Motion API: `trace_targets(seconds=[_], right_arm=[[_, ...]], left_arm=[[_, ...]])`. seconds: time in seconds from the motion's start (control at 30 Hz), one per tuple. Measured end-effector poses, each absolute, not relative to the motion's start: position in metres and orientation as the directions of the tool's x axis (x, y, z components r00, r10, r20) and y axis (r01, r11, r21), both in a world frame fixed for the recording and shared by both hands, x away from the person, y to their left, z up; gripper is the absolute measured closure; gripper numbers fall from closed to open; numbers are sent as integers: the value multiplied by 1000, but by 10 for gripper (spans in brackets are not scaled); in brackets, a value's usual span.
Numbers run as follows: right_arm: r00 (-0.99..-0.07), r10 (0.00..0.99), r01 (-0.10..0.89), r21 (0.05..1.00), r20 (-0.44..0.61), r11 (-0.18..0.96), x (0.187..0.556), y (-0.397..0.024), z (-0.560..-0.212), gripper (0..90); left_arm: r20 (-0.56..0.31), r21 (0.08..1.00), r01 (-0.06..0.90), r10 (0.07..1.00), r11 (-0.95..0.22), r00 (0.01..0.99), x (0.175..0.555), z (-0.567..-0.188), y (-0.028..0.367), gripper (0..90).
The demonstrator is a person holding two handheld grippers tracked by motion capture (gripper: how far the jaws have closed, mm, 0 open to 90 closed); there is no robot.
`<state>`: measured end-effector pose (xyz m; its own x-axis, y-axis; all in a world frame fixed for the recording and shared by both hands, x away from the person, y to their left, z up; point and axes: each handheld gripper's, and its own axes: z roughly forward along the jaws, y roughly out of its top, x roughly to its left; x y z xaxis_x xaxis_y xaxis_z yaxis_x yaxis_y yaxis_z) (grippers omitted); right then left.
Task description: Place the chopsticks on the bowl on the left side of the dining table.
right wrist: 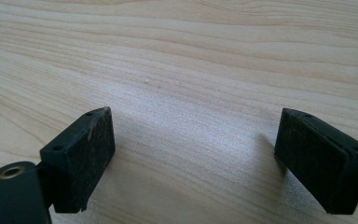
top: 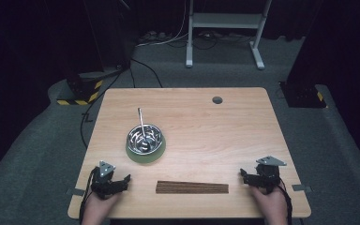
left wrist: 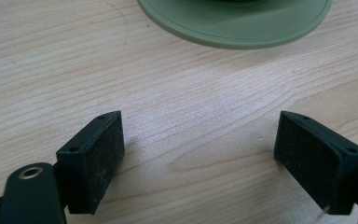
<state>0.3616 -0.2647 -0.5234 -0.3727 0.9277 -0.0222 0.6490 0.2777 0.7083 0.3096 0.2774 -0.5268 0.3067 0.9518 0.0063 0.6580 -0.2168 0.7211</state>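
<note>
A shiny metal bowl [top: 145, 137] sits on a green plate [top: 145, 154] left of the table's middle, and a metal utensil [top: 141, 122] leans in the bowl with its handle pointing away. A dark wooden strip [top: 192, 187] lies flat near the front edge. My left gripper [top: 124, 180] rests at the front left, open, with bare wood between its jaws; the green plate's rim [left wrist: 235, 28] lies ahead of it. At the front right my right gripper [top: 243, 176] rests open over bare wood [right wrist: 191, 93].
The wooden table [top: 225, 136] has a grey cable port [top: 217, 100] near its far edge. Beyond it stand a white frame [top: 225, 28], cables on the grey carpet and a yellow-black striped base [top: 82, 91] at the left.
</note>
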Motion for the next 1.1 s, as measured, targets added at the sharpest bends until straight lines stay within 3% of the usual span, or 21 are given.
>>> trace_targets(seconds=[0.27,0.37,0.67,1.1], right_arm=[[-373,928,656,703,-15,275,361,-265,-523,121],[-371,928,655,704,-16,274,361,-264,-523,125],[-375,927,652,705,-18,277,360,-265,-523,129],[-375,927,654,704,-15,276,360,-264,-523,130]], left_arm=[[-23,730,654,949,-199,315,306,-518,275,212],[-84,748,642,935,-170,345,305,-511,270,222],[-126,735,647,897,-202,423,308,-507,251,249],[-109,757,599,854,-261,509,316,-498,217,227]])
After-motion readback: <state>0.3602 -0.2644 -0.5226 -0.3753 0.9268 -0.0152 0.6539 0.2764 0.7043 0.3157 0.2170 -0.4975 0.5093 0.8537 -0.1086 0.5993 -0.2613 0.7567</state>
